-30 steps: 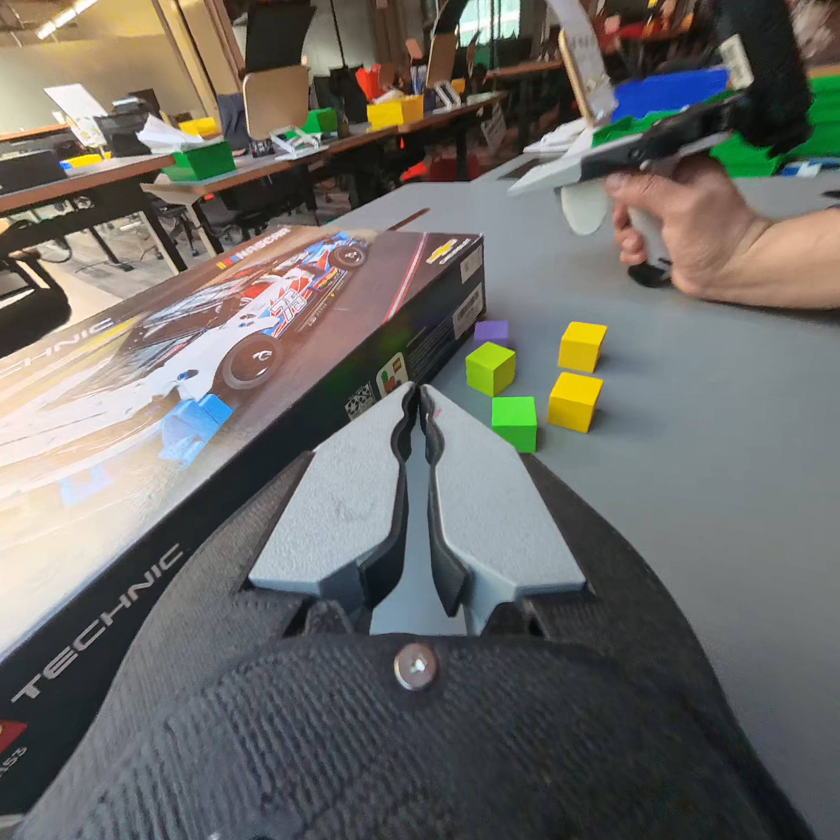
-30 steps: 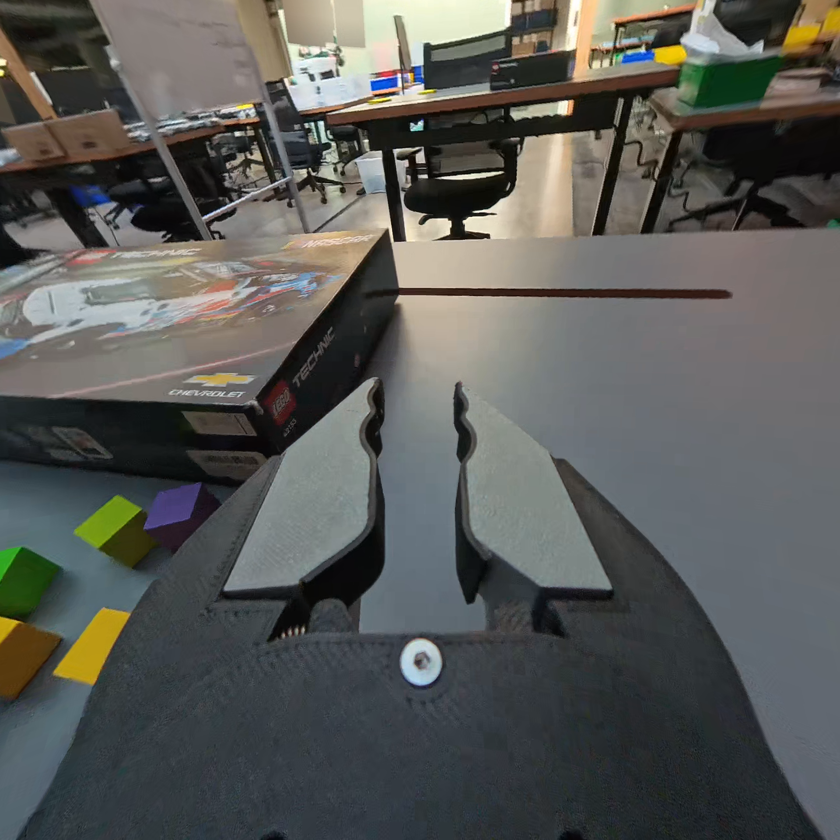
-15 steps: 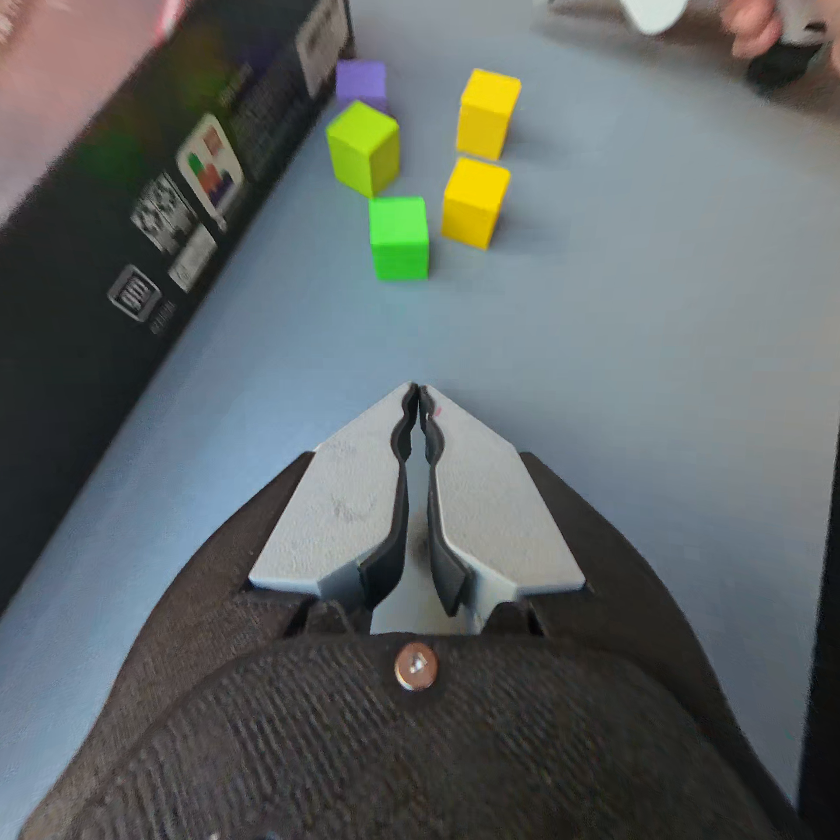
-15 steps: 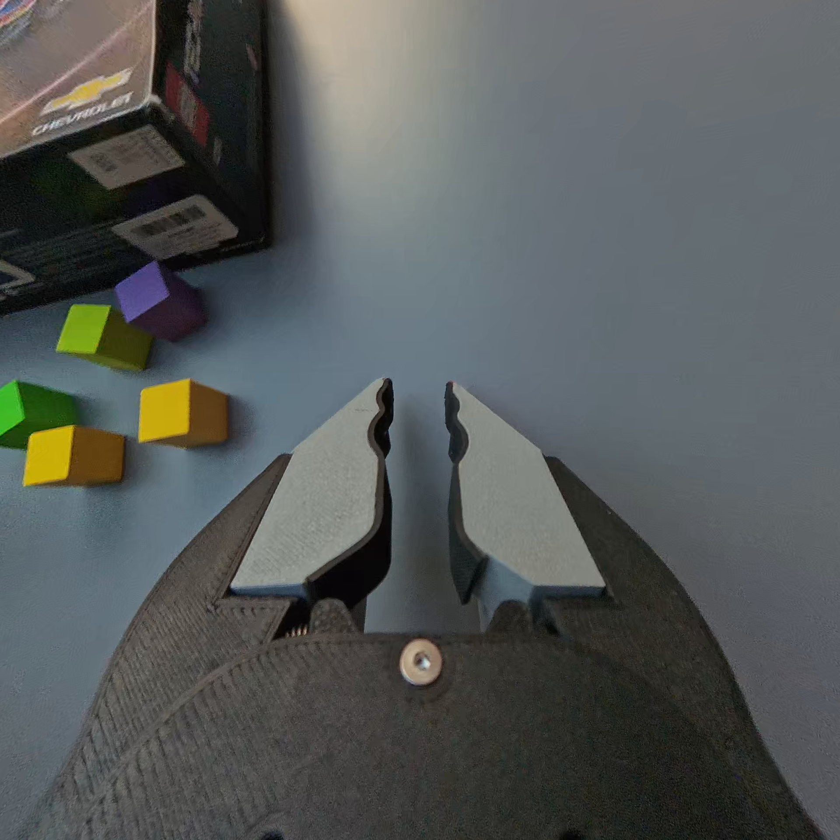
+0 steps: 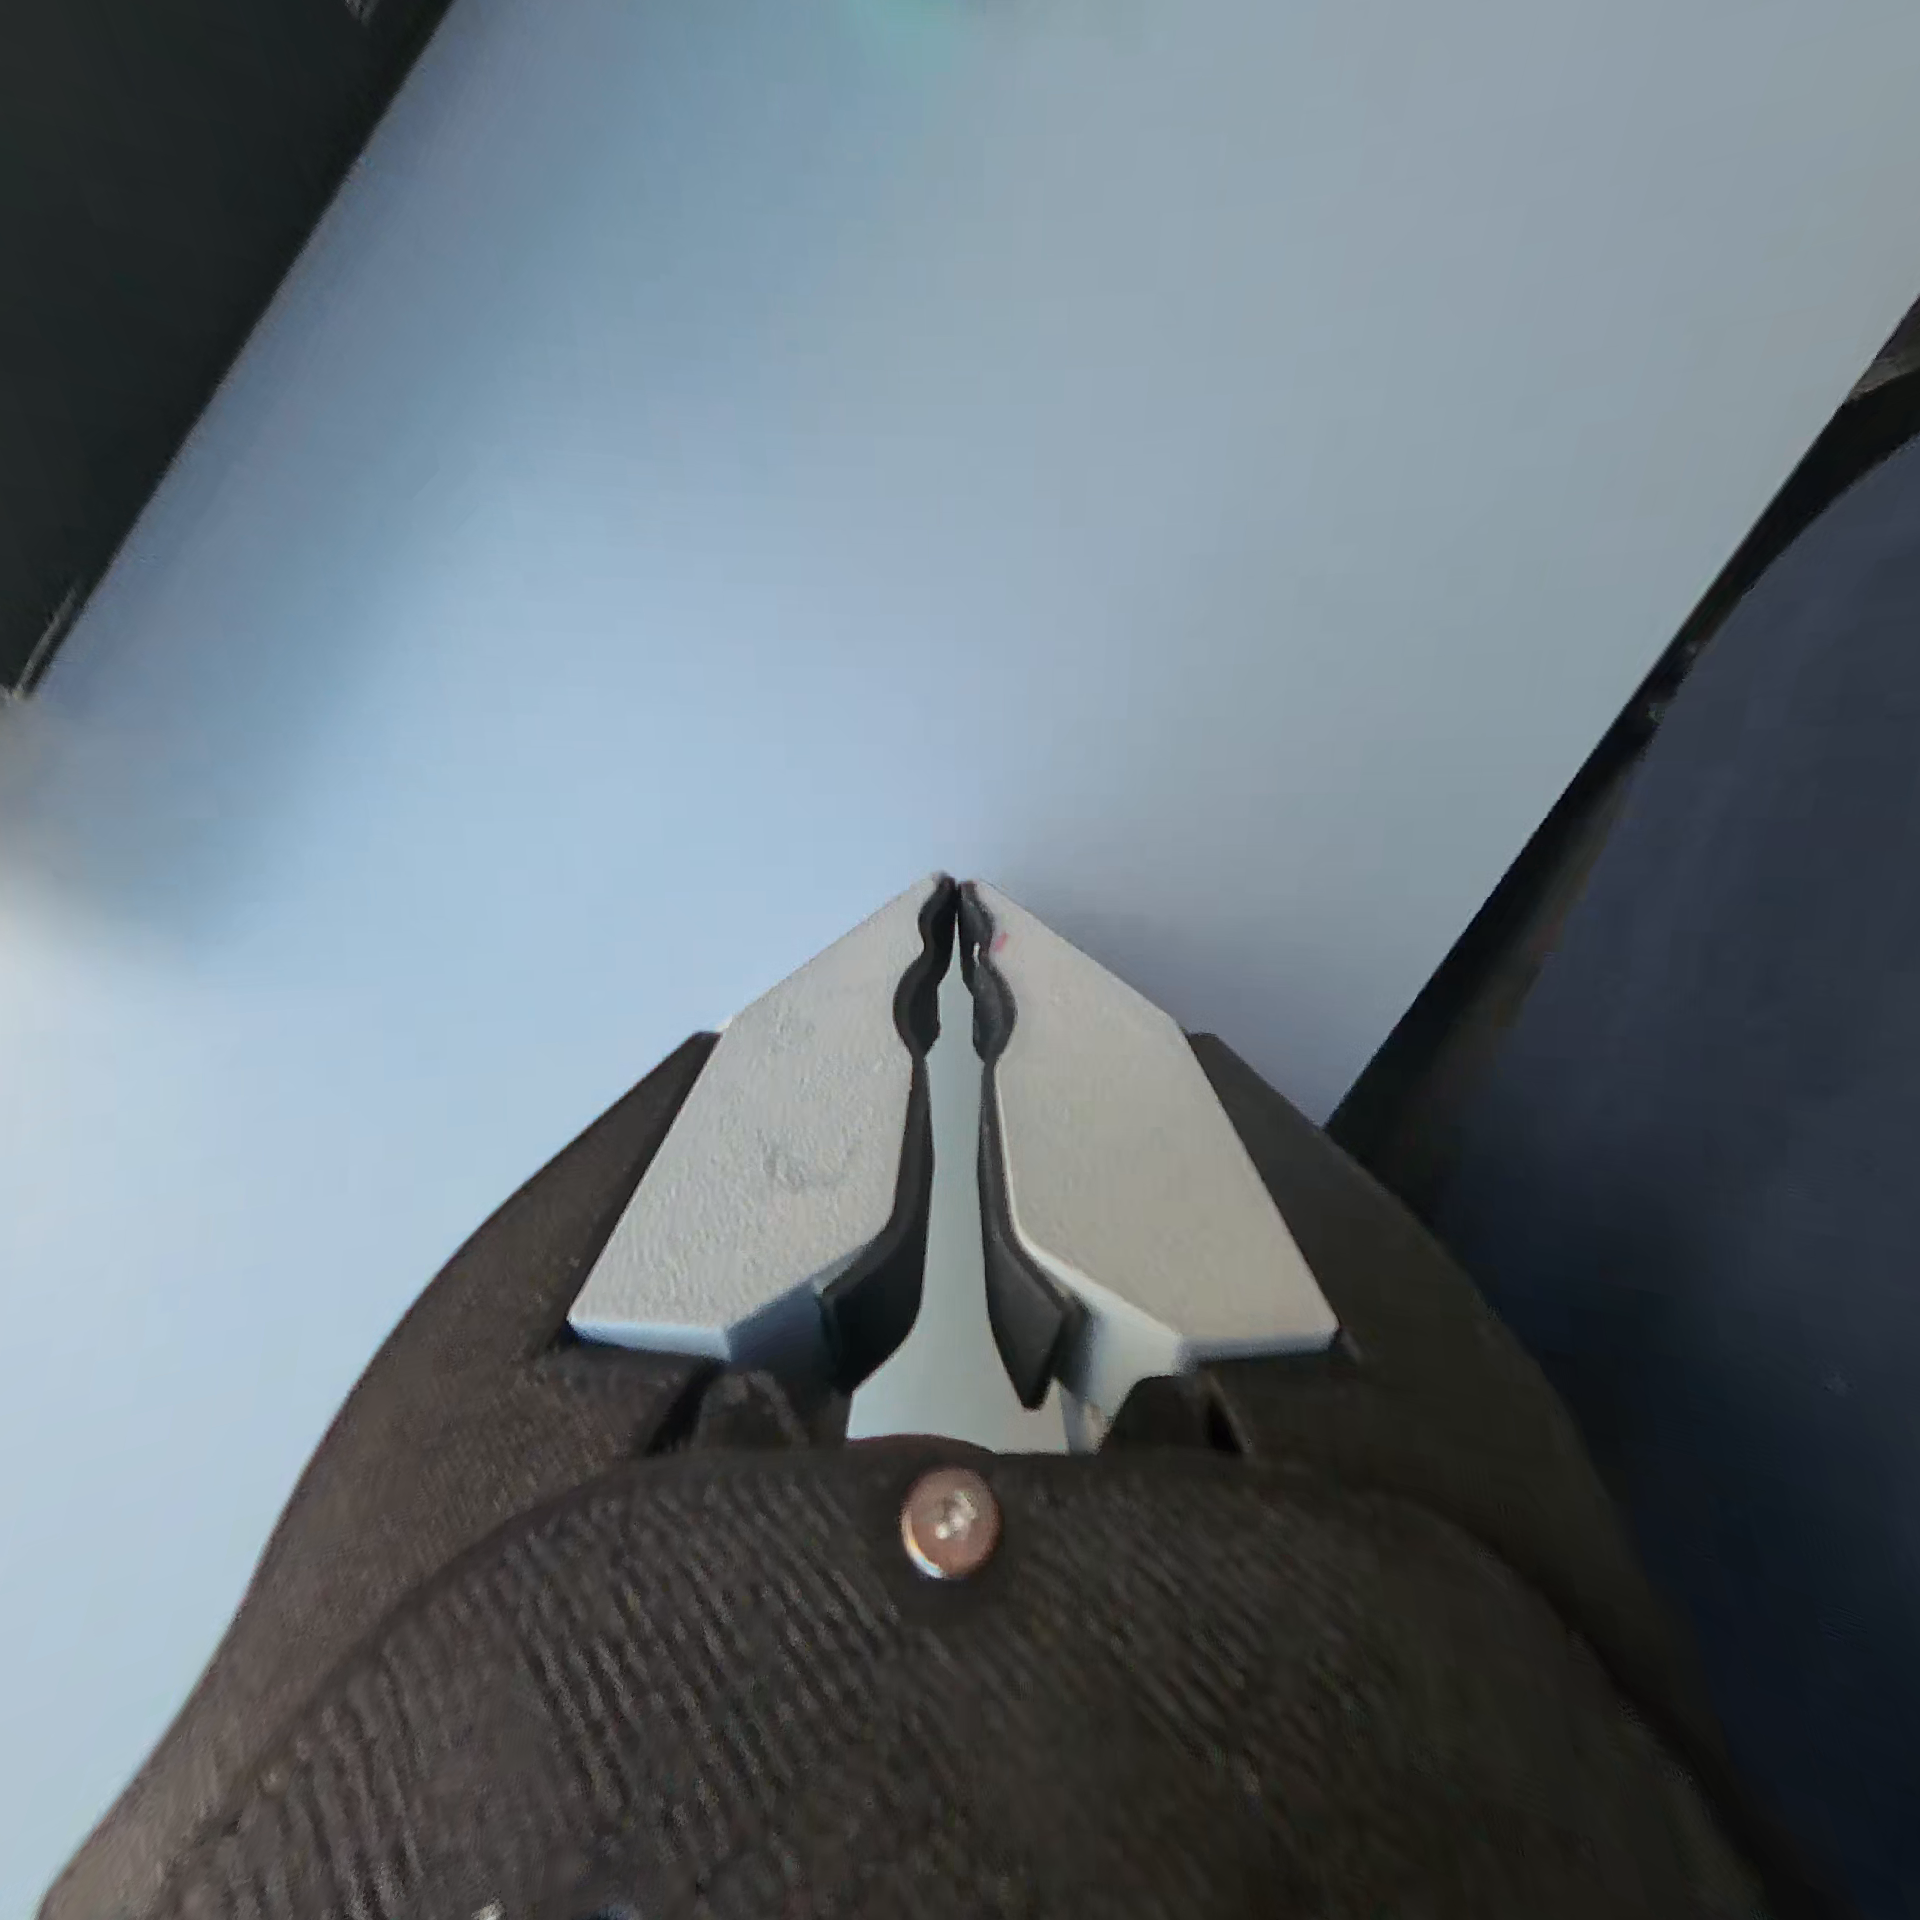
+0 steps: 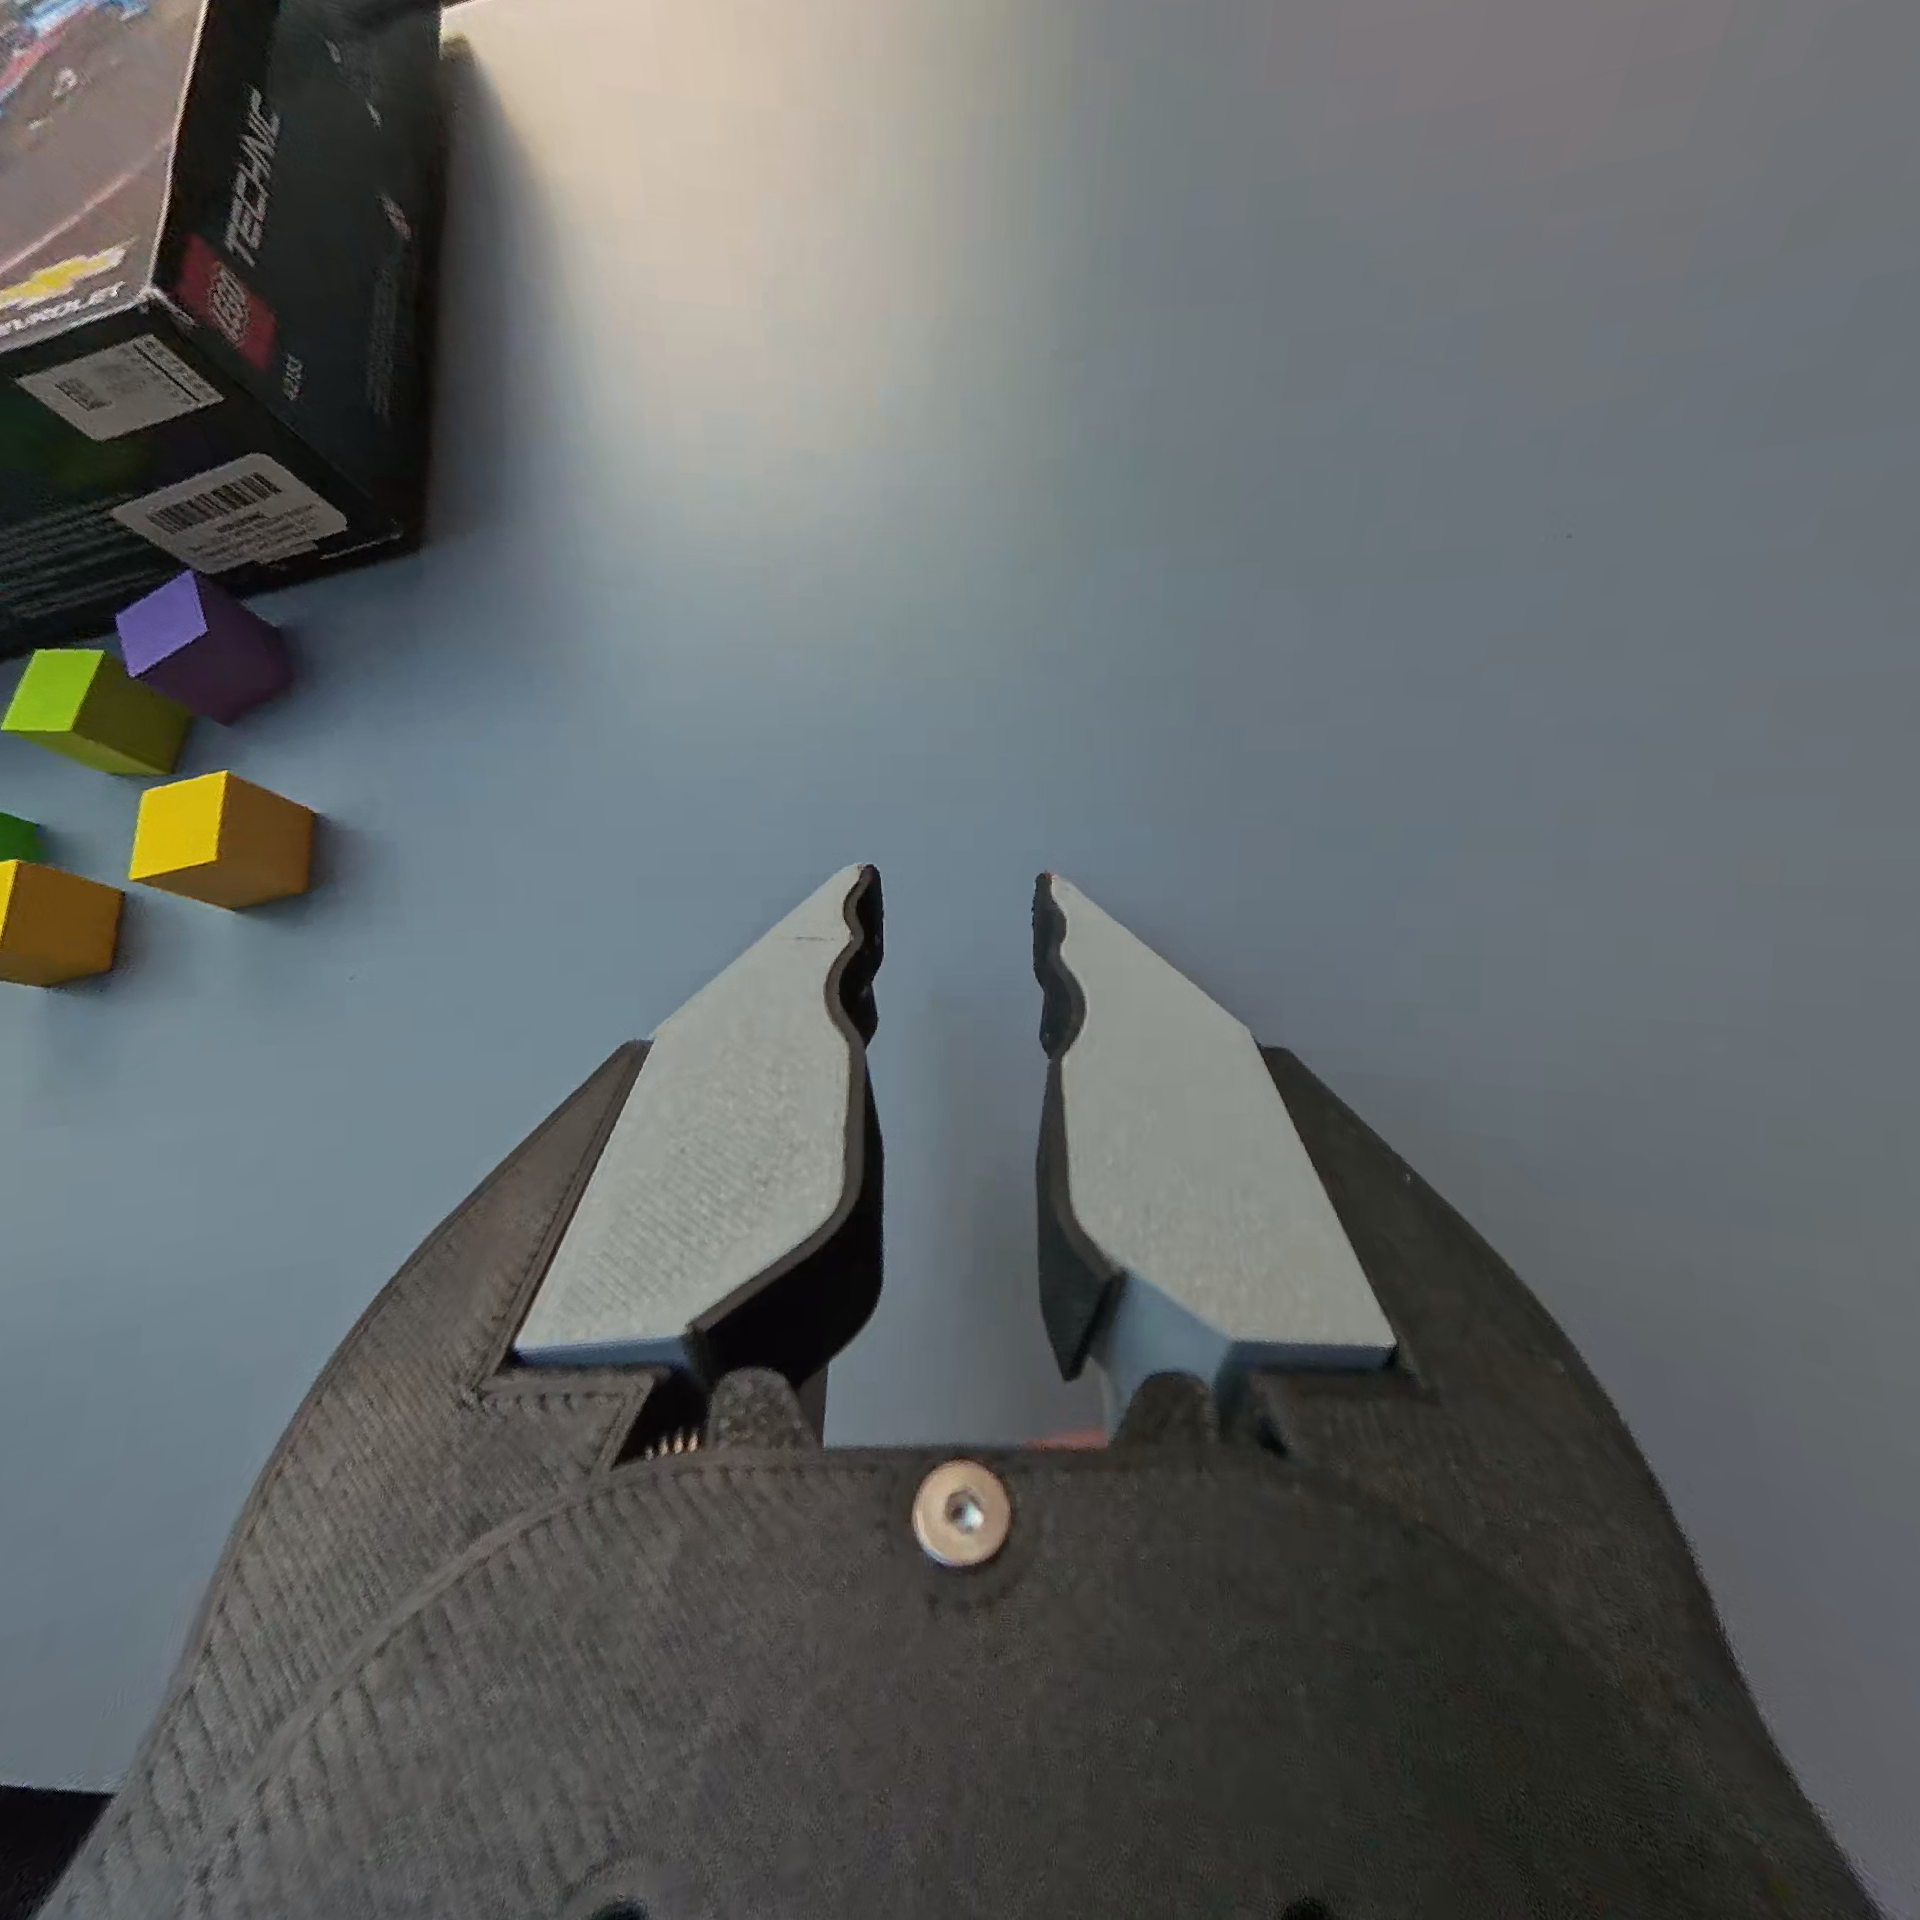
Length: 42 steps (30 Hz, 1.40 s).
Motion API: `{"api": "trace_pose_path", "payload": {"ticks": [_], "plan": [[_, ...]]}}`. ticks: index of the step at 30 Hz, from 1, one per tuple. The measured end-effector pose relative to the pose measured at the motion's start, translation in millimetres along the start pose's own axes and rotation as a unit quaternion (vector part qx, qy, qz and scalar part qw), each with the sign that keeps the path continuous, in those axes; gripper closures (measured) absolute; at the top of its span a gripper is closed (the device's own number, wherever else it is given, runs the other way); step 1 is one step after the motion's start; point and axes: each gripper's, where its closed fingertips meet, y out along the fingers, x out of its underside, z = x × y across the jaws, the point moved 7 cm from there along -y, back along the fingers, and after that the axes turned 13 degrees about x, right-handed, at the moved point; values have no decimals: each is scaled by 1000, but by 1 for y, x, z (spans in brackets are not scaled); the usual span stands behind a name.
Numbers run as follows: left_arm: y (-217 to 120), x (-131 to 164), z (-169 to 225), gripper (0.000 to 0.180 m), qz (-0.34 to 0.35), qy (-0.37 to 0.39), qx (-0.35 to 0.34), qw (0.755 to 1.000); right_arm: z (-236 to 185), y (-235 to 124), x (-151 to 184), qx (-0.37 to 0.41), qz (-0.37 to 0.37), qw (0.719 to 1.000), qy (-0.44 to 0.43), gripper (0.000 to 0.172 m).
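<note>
Left wrist view: a dark box side (image 5: 156, 260) is seen at the upper left edge, blurred, resting on the grey-blue table (image 5: 935, 468). The left gripper (image 5: 956, 896) is pointed down at bare table surface, with its two fingertips closed against each other and nothing caught between them. At the right edge, a dark curved edge (image 5: 1621, 727) with a dark navy area beyond it is shown; what it is cannot be told.

Right wrist view: a black printed box (image 6: 301, 312) is located at the upper left, lying on the table (image 6: 1351, 520), with a barcode sticker on its near side. Just below the box corner, a purple cube (image 6: 203, 660) is placed almost against the box. A lime-green cube (image 6: 94, 712) is set beside it to the left, the two nearly touching. Lower down, a yellow cube (image 6: 223, 840) stands apart from these. At the left edge, a second yellow cube (image 6: 52, 935) is partly cut off by the frame, and a sliver of a green cube (image 6: 16, 836) is visible just above it. All cubes rest on the table.

The right gripper (image 6: 958, 883) is positioned to the right of the cubes, well apart from them, above bare table. Its fingers (image 6: 758, 1091) are held apart, with only table surface visible in the gap between the pads; nothing is gripped. The yellow cube is the nearest item to this gripper.
</note>
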Motion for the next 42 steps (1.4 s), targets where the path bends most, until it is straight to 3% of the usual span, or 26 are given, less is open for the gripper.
{"api": "trace_pose_path", "payload": {"ticks": [5,10,17,22,27,31,35,42], "plan": [[2,14,6,180,-22,-23,-4,999,-16,3,-2,-11,-11,1000,-23,142],[-1,18,-6,175,13,0,10,1000,-61,-1,-22,15,-6,997,-73,131],[-27,41,-54,149,67,15,65,996,-161,-22,-53,41,1,996,-83,129],[-35,55,-85,140,80,21,88,993,-233,-35,-49,22,-9,988,-153,125],[-34,57,-103,154,97,35,116,988,-283,-36,-20,-15,-41,973,-226,121],[-36,57,-109,139,93,20,105,990,-311,-39,-12,-48,-30,968,-244,121],[-46,67,-107,132,82,-19,85,993,-339,-44,-27,-103,18,965,-242,120],[-68,84,-104,131,10,-68,45,997,-416,-41,-13,-258,58,925,-274,121]]}}
